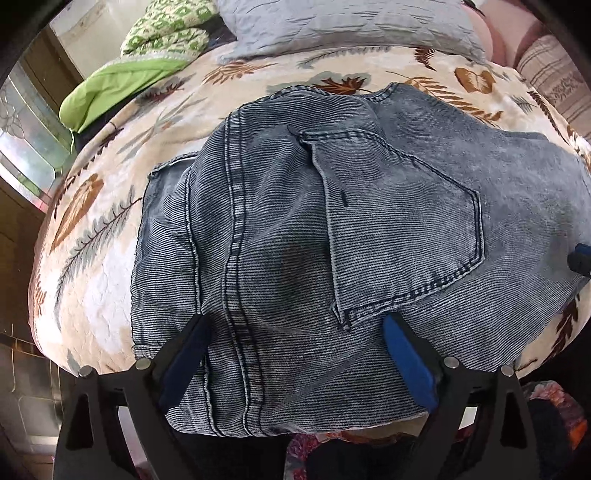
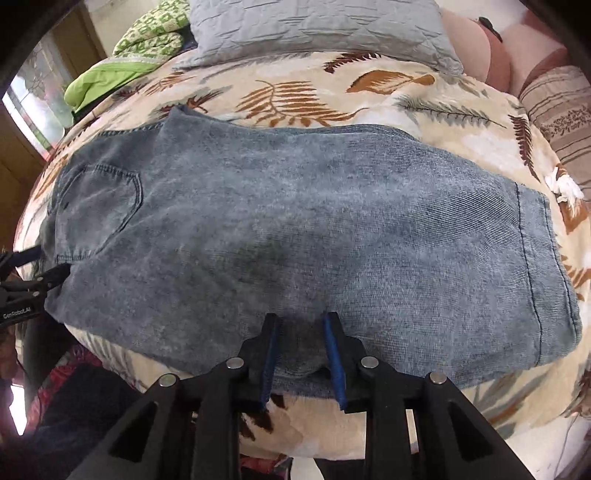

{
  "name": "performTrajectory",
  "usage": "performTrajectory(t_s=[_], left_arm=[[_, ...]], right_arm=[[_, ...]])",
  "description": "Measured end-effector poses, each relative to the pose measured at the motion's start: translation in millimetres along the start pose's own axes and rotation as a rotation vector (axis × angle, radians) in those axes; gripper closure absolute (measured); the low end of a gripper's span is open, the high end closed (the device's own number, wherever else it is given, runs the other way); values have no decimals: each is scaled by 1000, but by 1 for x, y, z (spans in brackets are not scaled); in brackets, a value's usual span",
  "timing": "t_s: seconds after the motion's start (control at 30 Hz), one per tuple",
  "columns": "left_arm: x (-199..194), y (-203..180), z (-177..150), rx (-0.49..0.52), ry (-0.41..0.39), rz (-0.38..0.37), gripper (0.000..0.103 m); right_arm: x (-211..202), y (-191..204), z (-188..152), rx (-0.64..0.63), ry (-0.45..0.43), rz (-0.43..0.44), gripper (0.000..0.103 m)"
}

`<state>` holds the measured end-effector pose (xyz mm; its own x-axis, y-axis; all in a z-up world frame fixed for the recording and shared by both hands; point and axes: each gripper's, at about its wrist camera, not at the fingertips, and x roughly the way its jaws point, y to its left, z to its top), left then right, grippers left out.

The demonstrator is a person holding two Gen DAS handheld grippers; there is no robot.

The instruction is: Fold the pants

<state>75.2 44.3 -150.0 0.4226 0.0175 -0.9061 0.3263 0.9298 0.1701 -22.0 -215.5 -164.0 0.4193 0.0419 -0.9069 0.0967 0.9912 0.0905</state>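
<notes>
Blue-grey denim pants [image 1: 295,221] lie folded lengthwise on the leaf-print bed cover [image 1: 92,258]. My left gripper [image 1: 295,317] stands wide open over the seat end, its blue pads either side of the centre seam and back pocket, not pressing the cloth. In the right wrist view the pants [image 2: 295,221] run from the pocket at the left to the hem at the right. My right gripper [image 2: 301,317] sits at the near edge, jaws narrowly apart, with a small bunch of denim loose between the pads. The left gripper [image 2: 37,273] shows at the pocket end.
A grey quilted pillow [image 2: 295,26] lies at the far side of the bed, a green blanket [image 2: 110,74] at the far left, and a striped pillow [image 2: 561,110] at the far right. The bed's near edge runs just below both grippers.
</notes>
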Motion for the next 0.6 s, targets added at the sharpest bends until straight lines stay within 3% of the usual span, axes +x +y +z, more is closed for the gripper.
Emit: performTrajectory(t_s=[0.07,0.1,0.23,0.4,0.6], left_arm=[[2,-1,-2,-10,-1,-5,6],[5,-6,-1,-13,1,0,0],[7,-1,-1,-40,19,-20,0],[5,-7,-6,-32,-17,17,0],[-14,-15,-13,-35,-6,36,0]], right_arm=[[0,1,-5,-2,6,0,74],[-1,2,-8,-8,8,0,74],[0,-1,-13,9,3,24,74],[5,-12,-9,67,21,87,73],[0,-3,-13,5,-13,42,73]])
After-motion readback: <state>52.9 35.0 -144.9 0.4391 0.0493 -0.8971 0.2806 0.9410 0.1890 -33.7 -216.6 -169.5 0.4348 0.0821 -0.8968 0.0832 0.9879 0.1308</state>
